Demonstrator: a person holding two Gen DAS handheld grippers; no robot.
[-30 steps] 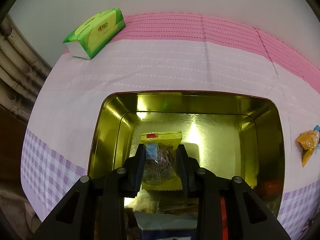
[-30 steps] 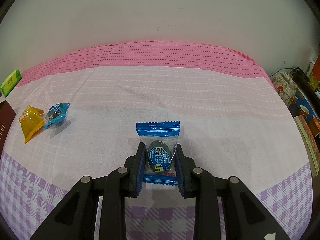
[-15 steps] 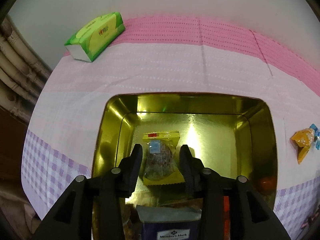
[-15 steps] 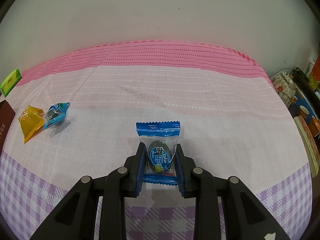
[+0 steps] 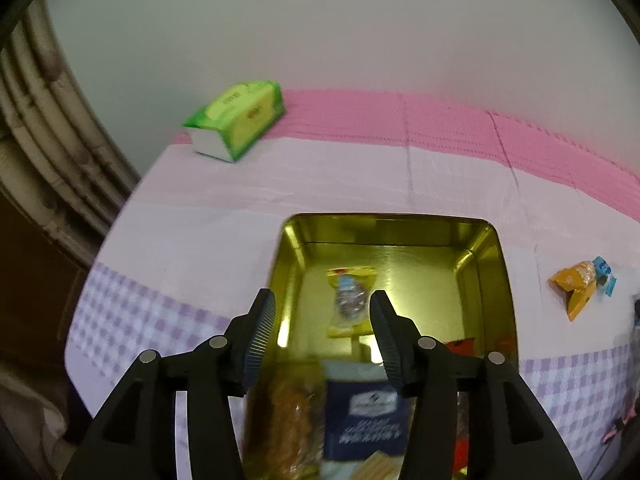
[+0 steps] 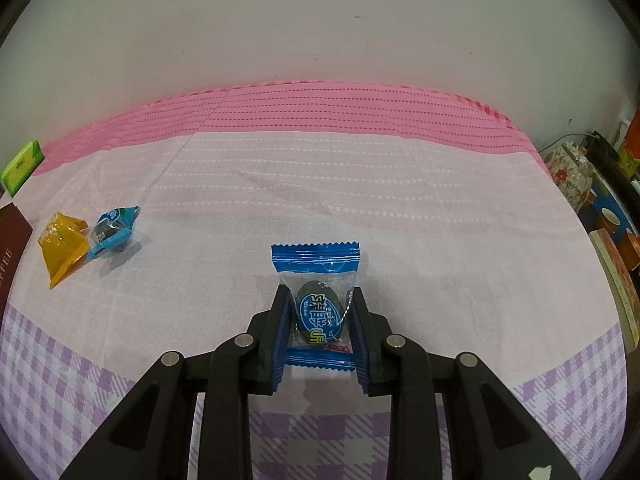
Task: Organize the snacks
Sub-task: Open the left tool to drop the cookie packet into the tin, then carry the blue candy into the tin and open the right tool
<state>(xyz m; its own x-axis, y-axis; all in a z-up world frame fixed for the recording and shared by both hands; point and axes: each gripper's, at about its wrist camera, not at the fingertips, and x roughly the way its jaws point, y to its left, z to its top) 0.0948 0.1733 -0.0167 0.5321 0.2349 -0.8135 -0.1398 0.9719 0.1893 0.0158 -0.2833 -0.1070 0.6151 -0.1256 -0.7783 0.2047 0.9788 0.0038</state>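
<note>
**Snacks going into the gold tin, one more in the right jaws**

A counter (image 6: 400,184) under a pink, white and lilac-checked cloth fills both views, against a pale wall. On it stands an open gold tin (image 5: 506,292), already holding several packets at its near end, too blurred to name. A green tissue pack (image 5: 236,118) lies near the far left corner of the counter.

The left gripper (image 5: 322,318) hangs above the tin, its jaws opening and gripping nothing; a yellow-wrapped snack (image 5: 350,300) lies on the tin floor below the gap between them.

The right gripper (image 6: 318,320) has its jaws clenched on a blue-wrapped snack (image 6: 316,264), which rests on the cloth. Well to its left an orange-wrapped snack (image 6: 62,246) and a small blue one (image 6: 112,230) lie touching each other on the counter, just beside the tin.
</note>
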